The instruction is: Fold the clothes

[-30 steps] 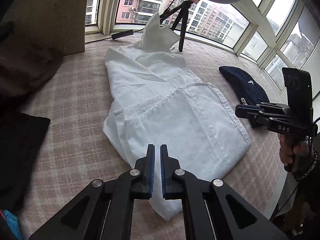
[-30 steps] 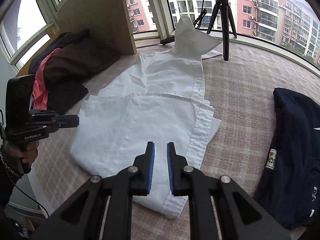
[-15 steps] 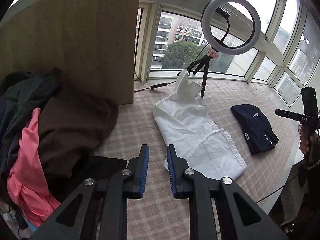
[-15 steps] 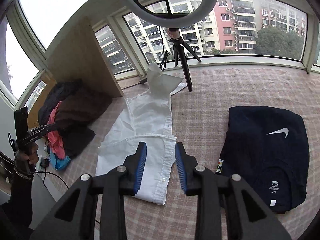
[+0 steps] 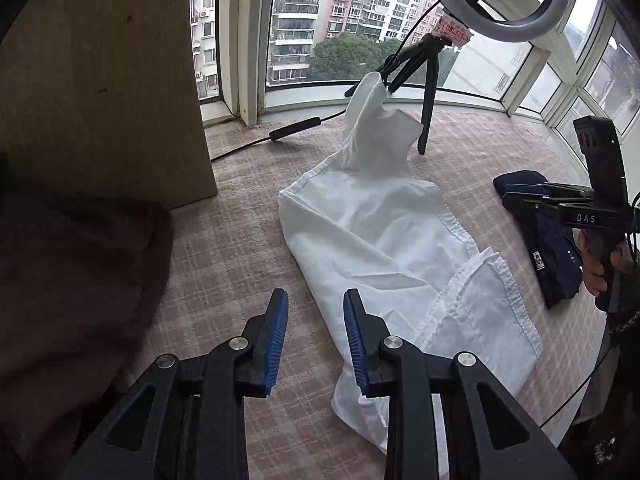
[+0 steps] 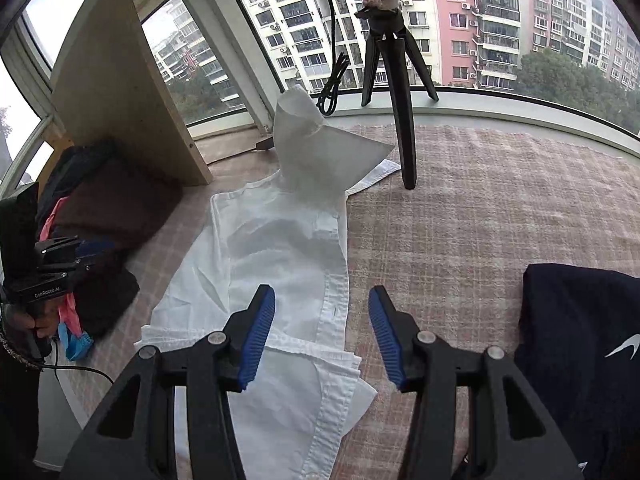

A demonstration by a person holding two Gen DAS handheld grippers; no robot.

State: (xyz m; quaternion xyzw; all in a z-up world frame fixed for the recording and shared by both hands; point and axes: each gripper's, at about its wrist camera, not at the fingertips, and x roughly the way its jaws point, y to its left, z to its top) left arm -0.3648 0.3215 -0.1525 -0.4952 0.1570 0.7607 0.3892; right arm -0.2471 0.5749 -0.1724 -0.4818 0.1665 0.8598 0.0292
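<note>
I have both grippers off the cloth now. A second ago each pair of pads sat almost closed over the near hem of the shirt (image 5: 384, 248); half a second ago they had lifted and begun to part. Now the left gripper (image 5: 316, 336) hangs released, with bare mat between its pads, just beside the shirt's left edge. The right gripper (image 6: 322, 332) is spread wider than the left, with the button strip running up between its pads; it holds nothing.

The shirt lies lengthwise on the checked mat (image 6: 480, 220), its near part doubled back over the body, so one fold looks done. Its far end is not flat: a peak of white cloth stands up against the tripod (image 6: 400, 120) leg by the window. I judge that this part, collar or sleeve, is what needs attention next, since the fold cannot finish while it stands up.

To my right the navy top (image 6: 580, 340) lies well apart from the shirt, folded I think. To my left a dark pile (image 6: 104, 216) with some pink in it waits by the wooden board (image 5: 100, 80).

My read: the bottom fold is released, and both grippers are free to reach forward along the shirt's two edges. The risk is dragging the finished fold open as I pass over it.
</note>
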